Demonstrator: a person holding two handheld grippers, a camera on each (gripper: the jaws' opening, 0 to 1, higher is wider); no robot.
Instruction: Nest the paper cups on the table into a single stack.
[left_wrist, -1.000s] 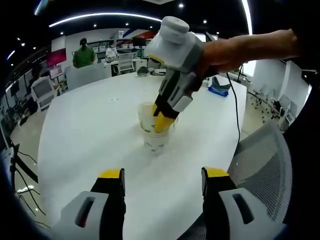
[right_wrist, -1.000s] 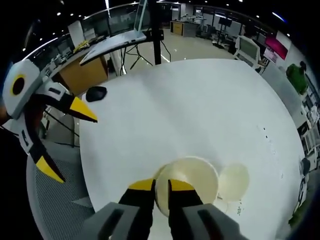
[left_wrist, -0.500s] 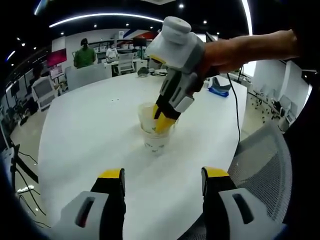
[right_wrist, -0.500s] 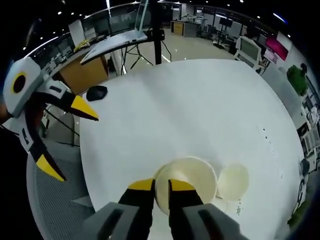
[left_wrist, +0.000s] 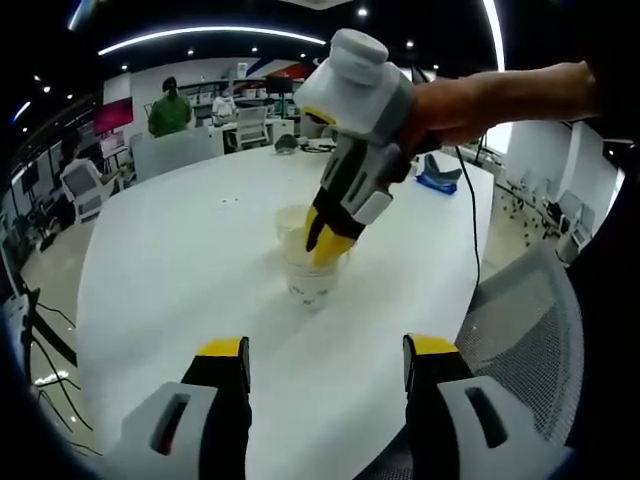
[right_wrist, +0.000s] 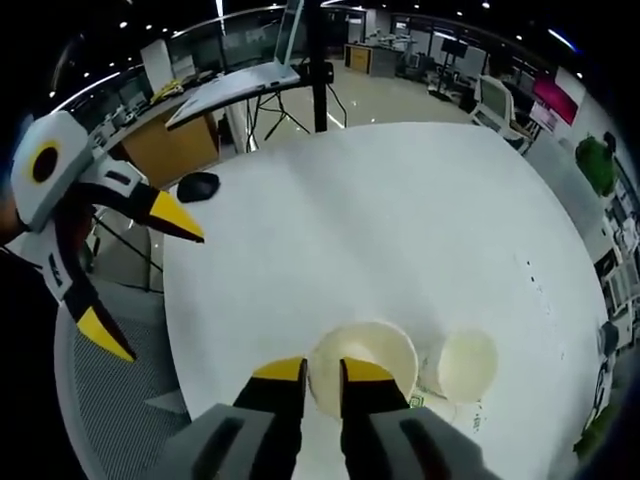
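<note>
The right gripper (right_wrist: 311, 371) pinches the rim of a paper cup (right_wrist: 362, 355) low in the frame, beside a second cup (right_wrist: 467, 364) on the white table (right_wrist: 380, 220). It could tip (thin wall). The left gripper (left_wrist: 325, 350) is spread wide. The green print is too small to read.

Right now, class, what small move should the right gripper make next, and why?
Probably shift the held cup sideways over the other cup and lower it in. The right gripper pinches its rim, lifted, with the second cup standing open beside it on the table.
</note>
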